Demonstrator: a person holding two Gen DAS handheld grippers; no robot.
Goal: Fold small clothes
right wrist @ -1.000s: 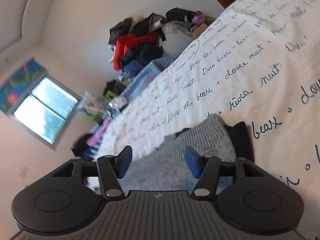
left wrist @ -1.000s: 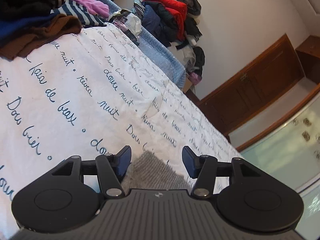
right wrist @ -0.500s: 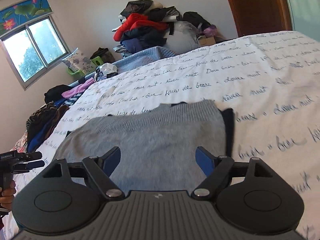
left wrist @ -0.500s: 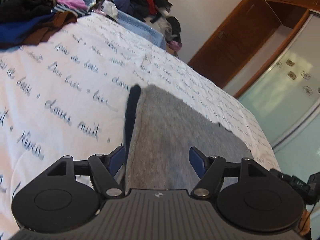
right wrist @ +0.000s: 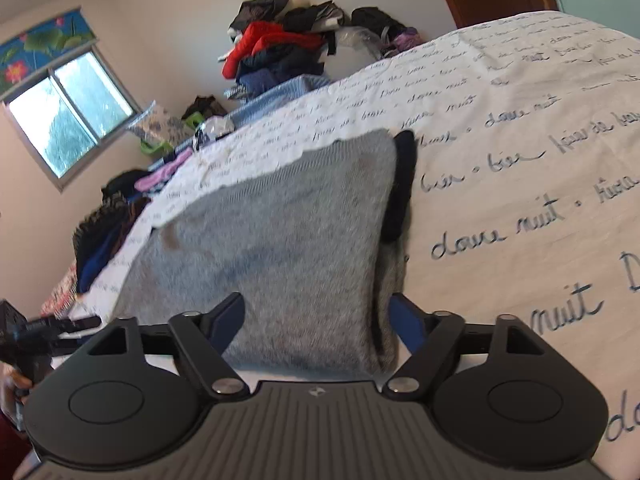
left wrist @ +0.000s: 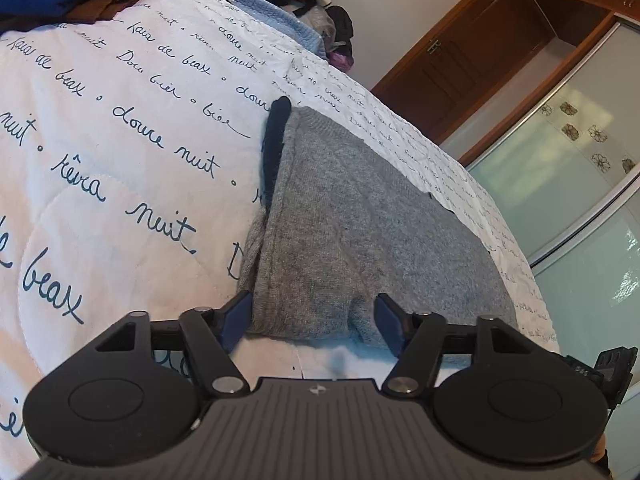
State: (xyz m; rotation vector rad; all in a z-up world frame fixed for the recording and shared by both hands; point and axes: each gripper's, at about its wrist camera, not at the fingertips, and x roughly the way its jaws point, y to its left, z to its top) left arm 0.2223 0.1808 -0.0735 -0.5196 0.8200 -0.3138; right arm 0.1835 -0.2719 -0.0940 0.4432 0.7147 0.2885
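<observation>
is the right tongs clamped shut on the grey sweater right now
No, the right tongs stand open, with the grey sweater lying flat on the bed between the spread fingers.

Both wrist views look low and close across the bedspread (left wrist: 120,184) (from opposite sides), sharing the grey sweater (left wrist: 360,240).

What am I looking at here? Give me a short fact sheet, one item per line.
Surface: white bedspread printed with handwriting
Garment: grey knit sweater lying flat, a dark piece poking out along one edge
Left gripper: fingers open at the sweater's near edge
Right gripper: fingers open at the sweater's near edge
Background: clothes pile by the wall, window, wooden door
</observation>
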